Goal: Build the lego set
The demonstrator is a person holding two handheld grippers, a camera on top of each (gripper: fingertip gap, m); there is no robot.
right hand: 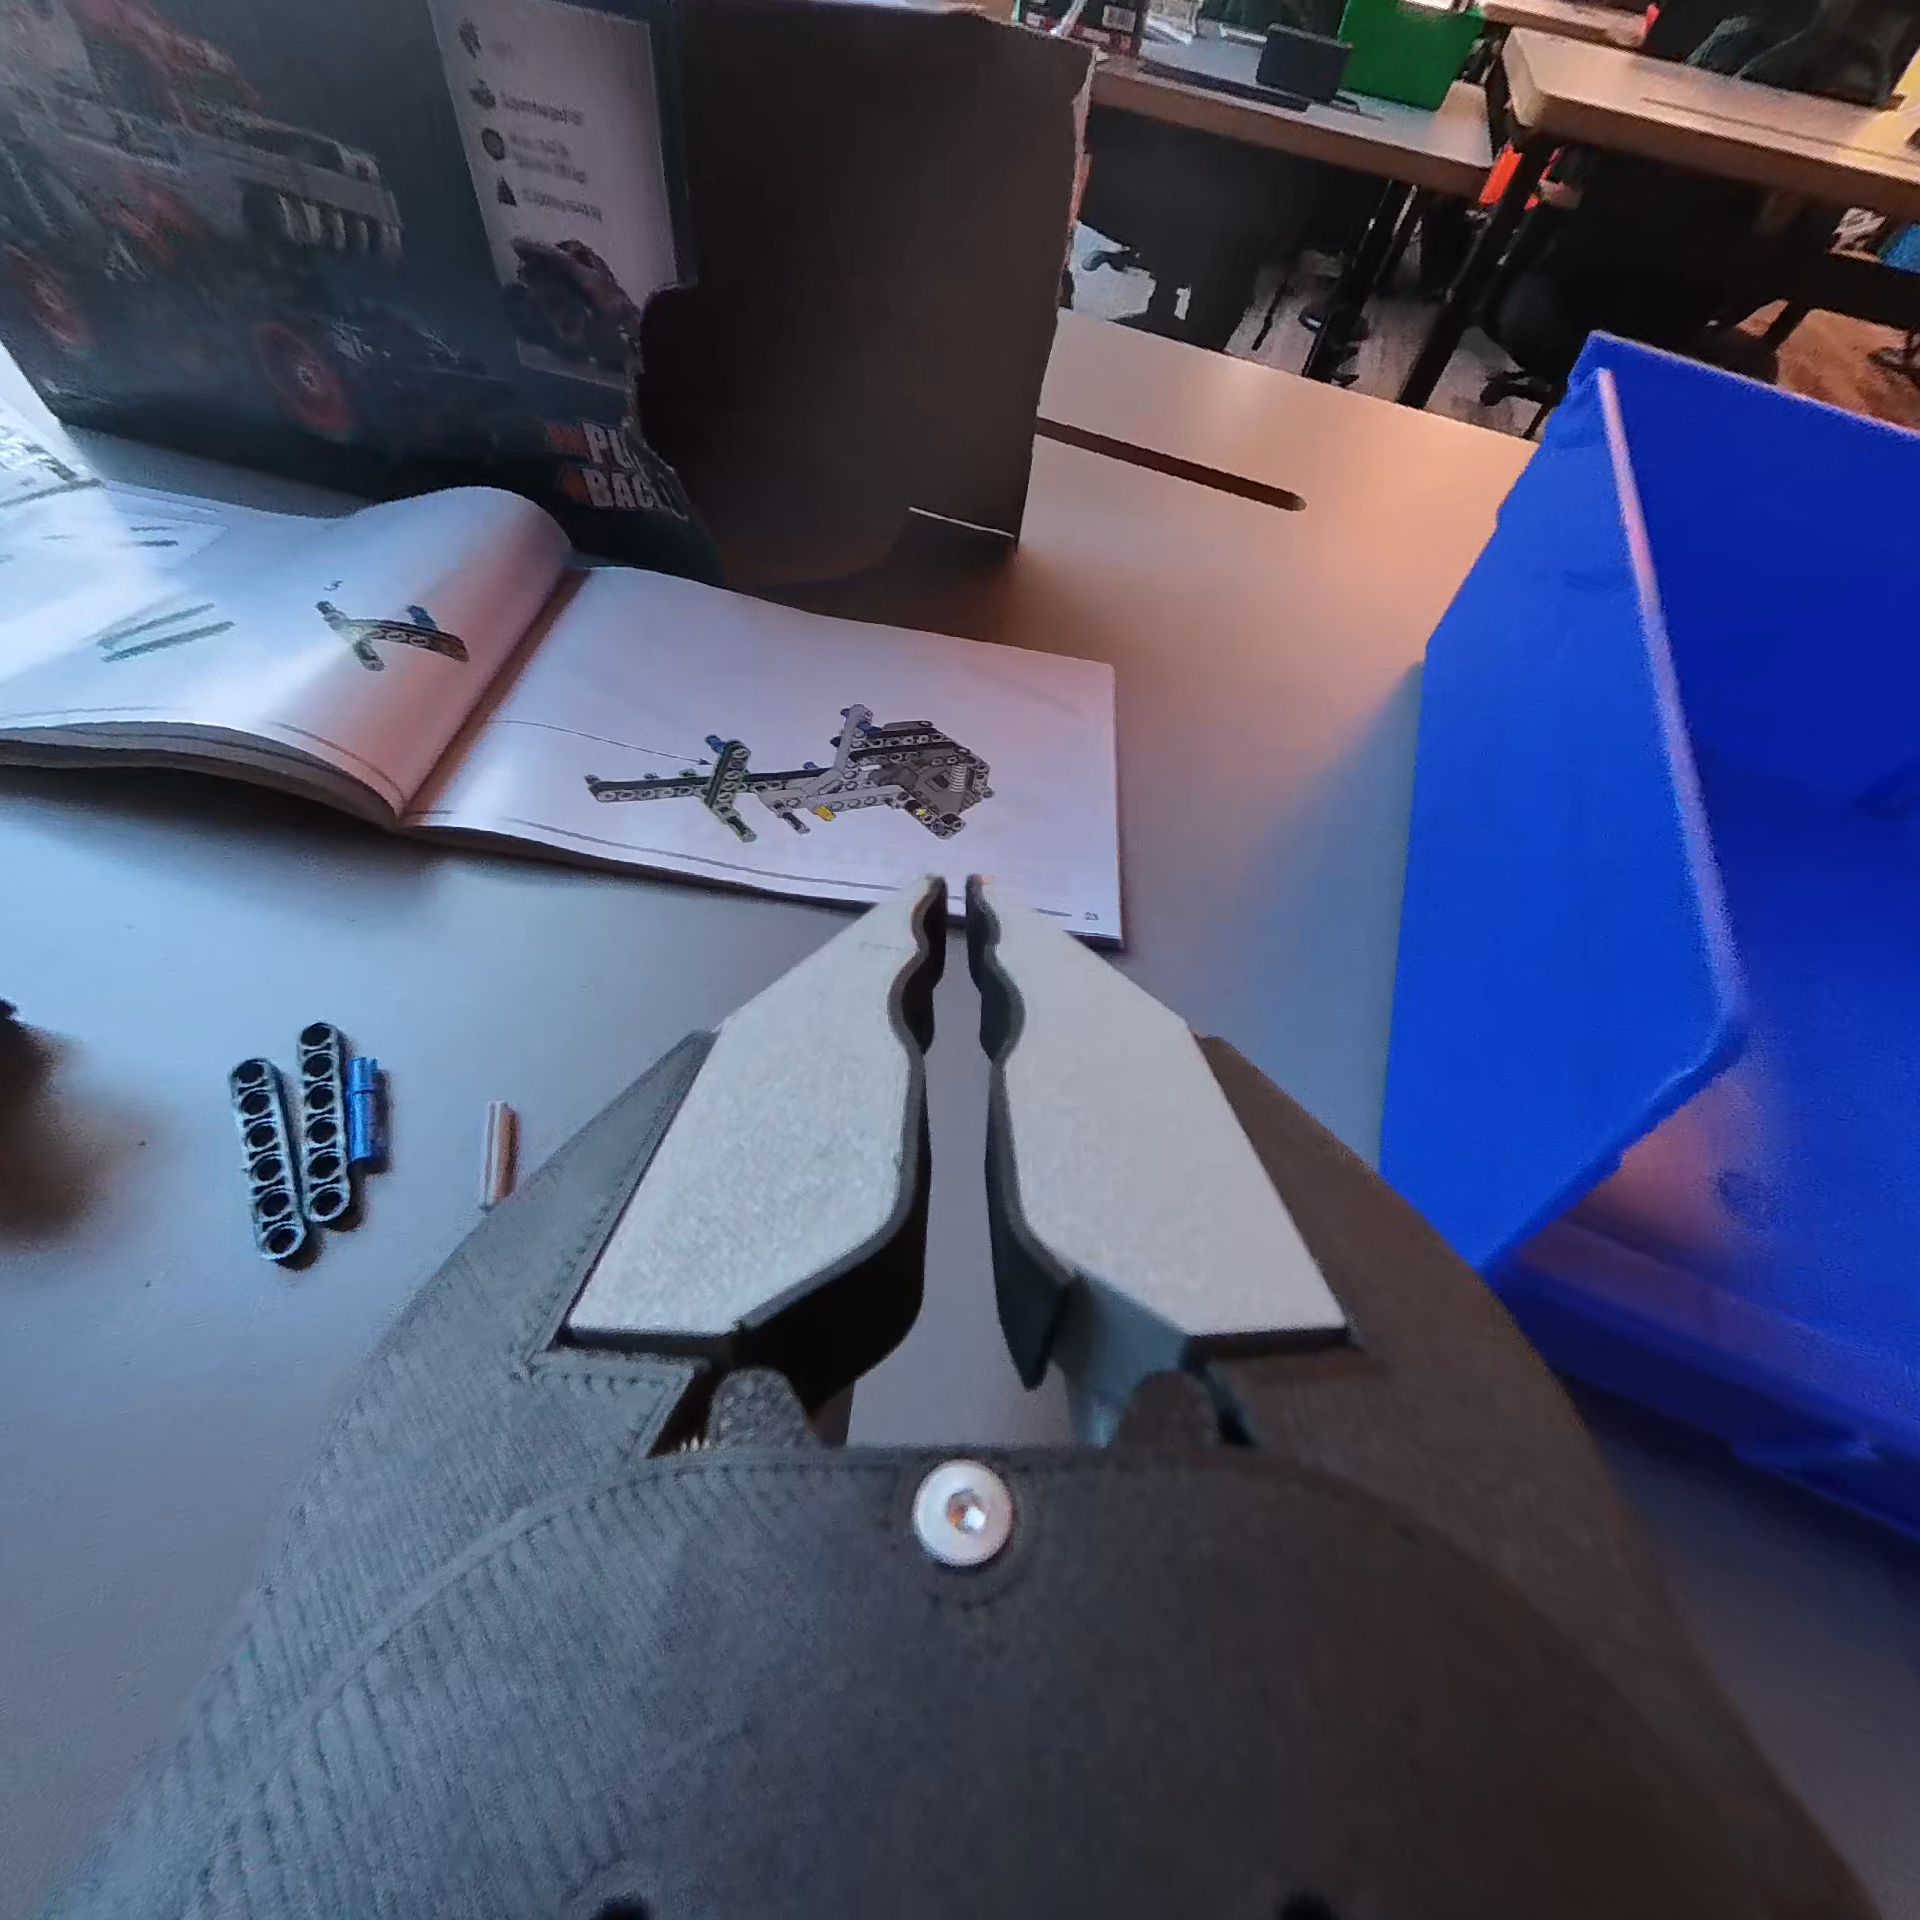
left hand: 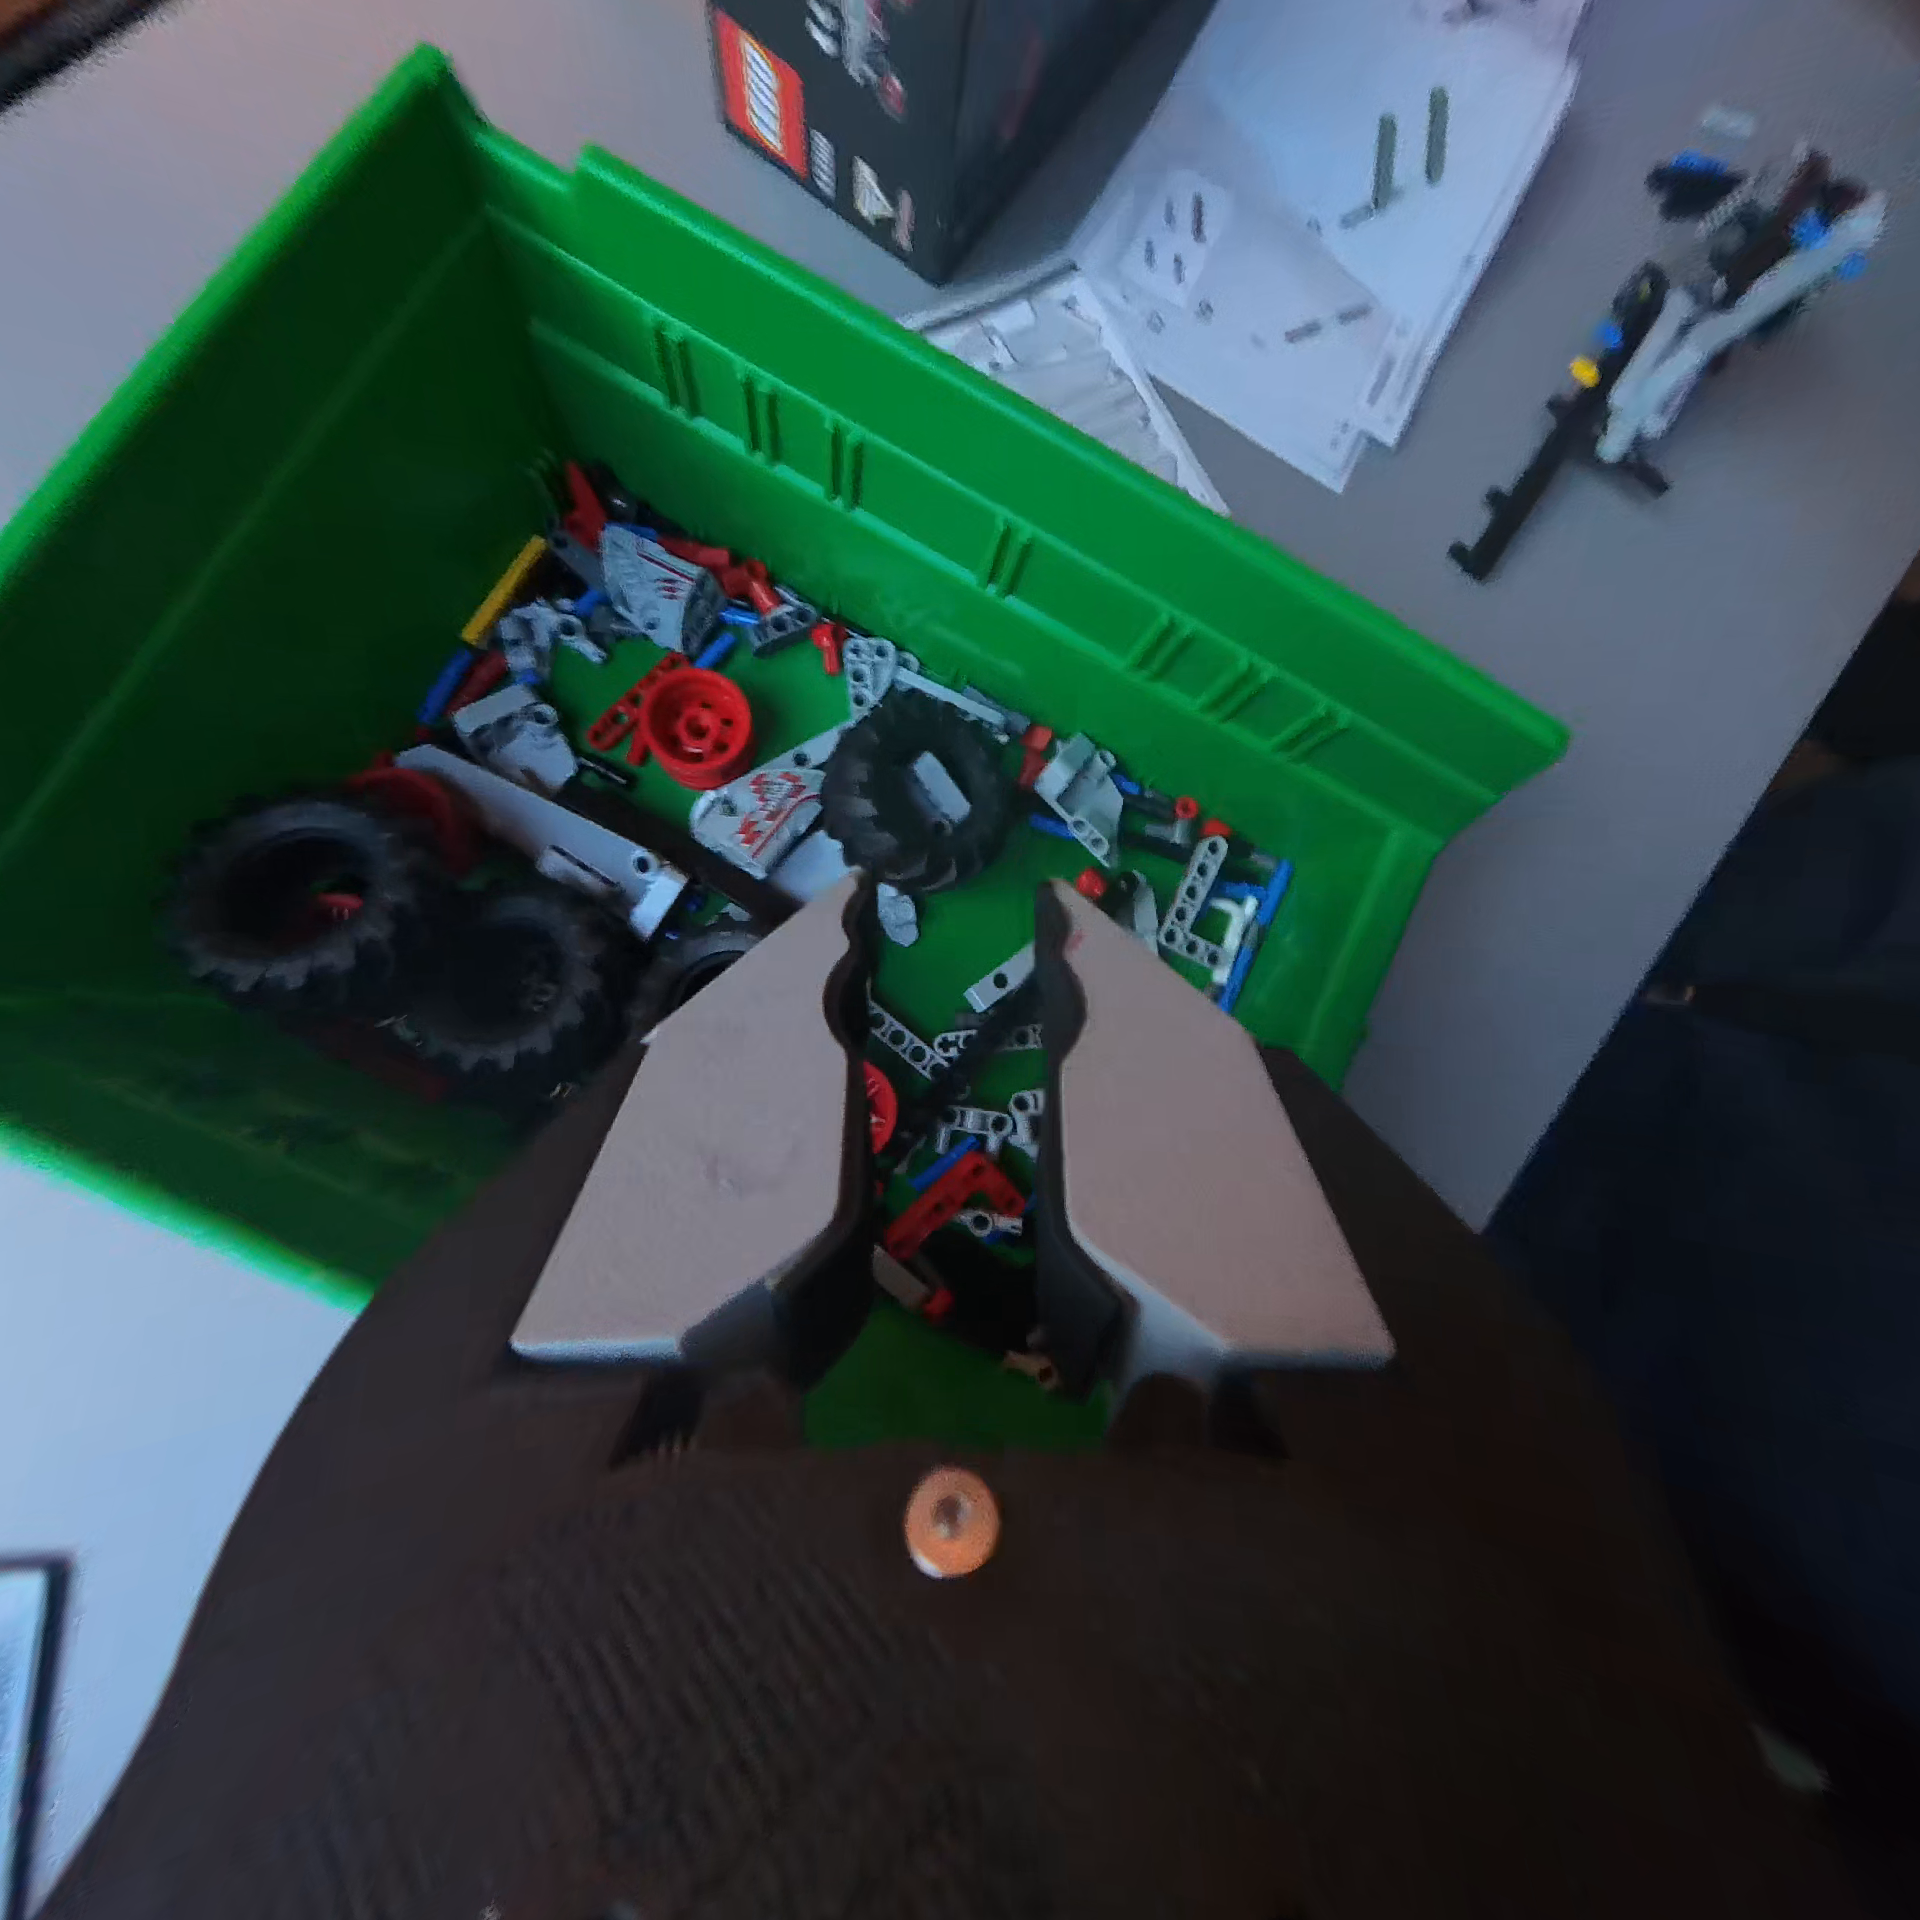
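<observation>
My left gripper (left hand: 951, 894) is open and empty above a green bin (left hand: 343, 436) full of loose lego parts: black tyres (left hand: 291, 904), a red wheel hub (left hand: 696, 722), grey panels and beams. A partly built grey and black model (left hand: 1704, 312) lies on the table at the far right. My right gripper (right hand: 956, 885) is shut and empty, low over the table at the near edge of the open instruction booklet (right hand: 790, 675). Two black beams (right hand: 291, 1138), a blue pin (right hand: 366, 1117) and a pale axle (right hand: 499, 1148) lie on the table to its left.
The lego box (right hand: 312, 229) stands behind the booklet; it also shows in the left wrist view (left hand: 894, 114). A blue bin (right hand: 1683, 935) stands close on the right of my right gripper. Other desks and a chair are in the background. Spacing between my two grippers at the tips: around 55 cm. Measured from the fingertips, the pale axle (right hand: 499, 1148) is 10 cm or so from the right gripper and 50 cm from the left.
</observation>
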